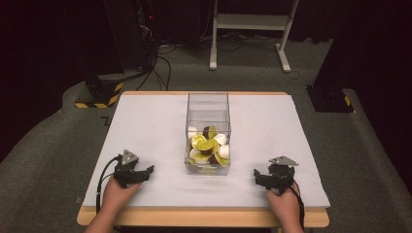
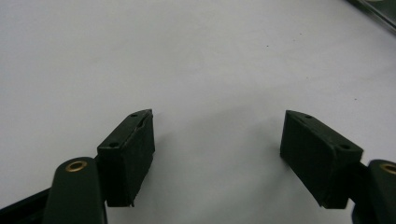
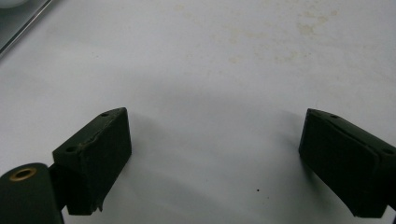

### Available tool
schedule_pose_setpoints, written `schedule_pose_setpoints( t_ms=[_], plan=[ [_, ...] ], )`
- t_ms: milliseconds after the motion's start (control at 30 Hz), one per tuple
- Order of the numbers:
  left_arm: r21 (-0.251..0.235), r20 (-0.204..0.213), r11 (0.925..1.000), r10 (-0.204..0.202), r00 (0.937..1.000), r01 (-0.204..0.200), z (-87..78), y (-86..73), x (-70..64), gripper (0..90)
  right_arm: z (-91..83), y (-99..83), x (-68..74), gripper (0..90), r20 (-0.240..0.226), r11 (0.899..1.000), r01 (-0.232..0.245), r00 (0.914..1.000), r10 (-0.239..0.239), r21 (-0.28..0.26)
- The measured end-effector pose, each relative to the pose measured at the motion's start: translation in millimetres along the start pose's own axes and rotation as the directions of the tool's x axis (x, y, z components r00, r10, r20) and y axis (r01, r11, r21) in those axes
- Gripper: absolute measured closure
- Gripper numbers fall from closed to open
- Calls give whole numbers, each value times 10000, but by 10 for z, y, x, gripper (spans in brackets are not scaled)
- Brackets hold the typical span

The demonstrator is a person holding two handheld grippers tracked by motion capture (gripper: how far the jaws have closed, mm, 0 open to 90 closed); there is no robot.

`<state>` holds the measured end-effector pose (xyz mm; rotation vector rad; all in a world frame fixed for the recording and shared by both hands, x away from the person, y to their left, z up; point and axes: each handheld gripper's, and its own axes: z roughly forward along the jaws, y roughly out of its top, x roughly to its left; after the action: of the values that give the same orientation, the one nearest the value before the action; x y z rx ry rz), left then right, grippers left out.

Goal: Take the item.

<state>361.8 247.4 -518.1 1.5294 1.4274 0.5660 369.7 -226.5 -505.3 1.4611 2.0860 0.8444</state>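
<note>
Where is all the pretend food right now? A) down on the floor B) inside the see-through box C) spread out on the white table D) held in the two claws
B: the yellow, white and brown food pieces are piled inside the clear box in the middle of the table, while the left claw and right claw rest open and hold nothing.

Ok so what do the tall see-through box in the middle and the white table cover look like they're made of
The tall clear box looks like rigid transparent plastic, perhaps acrylic: the yellow, white and brown pieces inside show through its glossy, straight-edged walls. The white table cover looks like a smooth matte sheet, maybe laminate or foam board; it gives no glare and shows faint stains in the right gripper view.
</note>
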Motion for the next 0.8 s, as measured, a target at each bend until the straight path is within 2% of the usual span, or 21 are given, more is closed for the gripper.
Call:
schedule_pose_setpoints(
  t_ms=[133,267,333,400,567,600,800],
  plan=[
    [107,-1,9999,119,9999,-119,-8,0,7,263,0,0,0,90,-2,10000,-11,10000,11,6],
    [54,-6,10000,61,10000,-61,-3,1,4,263,1,0,-3,90,-2,10000,37,10000,-37,-11],
    [216,18,9995,224,9997,-224,-8,5,14,261,0,0,-3,91,-13,10000,22,10000,-22,-12],
    [154,23,9998,131,9999,-132,0,6,7,258,0,1,-6,91,-26,10000,23,10000,-23,-11],
    [168,29,9996,237,9997,-237,2,9,13,256,-2,2,-6,92,-41,10000,26,10000,-26,-19],
    [91,29,9999,80,10000,-81,6,6,3,257,-2,5,-9,93,-53,10000,42,10000,-42,-1],
    [167,32,9997,176,9998,-176,-3,4,7,257,-10,34,-7,127,-225,9998,214,9995,-213,24]
  ],
)
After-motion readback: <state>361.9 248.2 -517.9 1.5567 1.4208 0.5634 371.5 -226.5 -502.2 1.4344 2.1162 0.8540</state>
